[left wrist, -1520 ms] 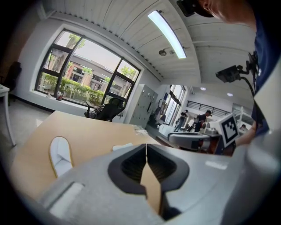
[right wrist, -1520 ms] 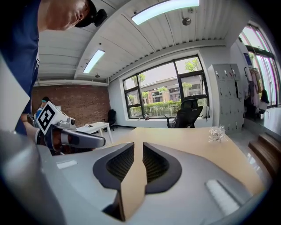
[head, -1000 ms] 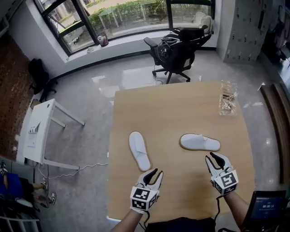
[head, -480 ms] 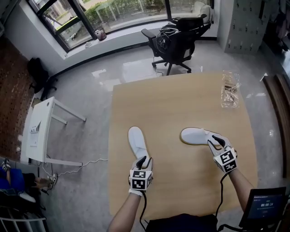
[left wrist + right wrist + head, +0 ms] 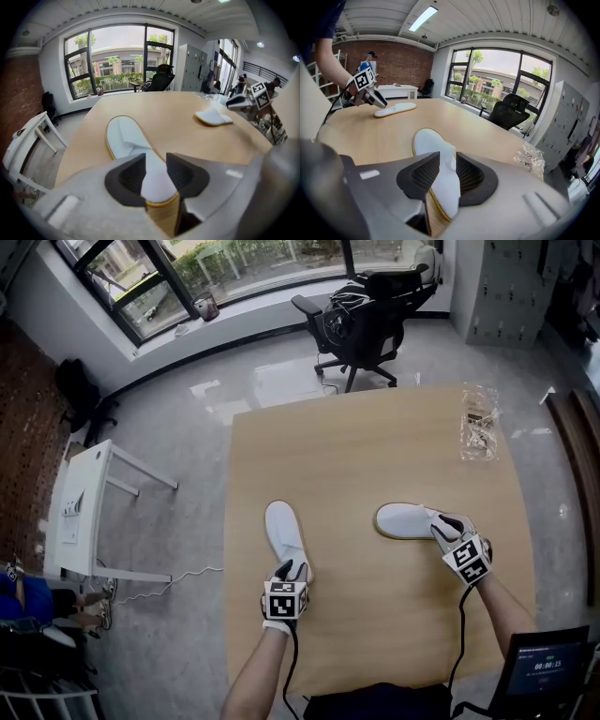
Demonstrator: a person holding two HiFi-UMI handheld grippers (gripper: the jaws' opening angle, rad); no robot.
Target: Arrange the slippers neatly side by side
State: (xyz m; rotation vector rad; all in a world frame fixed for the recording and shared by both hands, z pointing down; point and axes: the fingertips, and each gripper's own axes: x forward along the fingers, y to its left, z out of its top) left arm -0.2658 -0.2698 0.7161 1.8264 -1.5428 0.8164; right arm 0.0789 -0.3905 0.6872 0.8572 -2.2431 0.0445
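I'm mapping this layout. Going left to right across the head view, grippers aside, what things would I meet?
White side table → left slipper → right slipper → clear plastic bag

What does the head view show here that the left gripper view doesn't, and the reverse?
Head view only: the screen at the person's right and the marker cube on top of the left gripper.
Left gripper view only: that gripper's jaws, which have just been opening, standing apart round the near end of the left slipper without pressing it, and the ceiling.
Both: the left slipper, the right slipper lying crosswise, the wooden table and the office chair.
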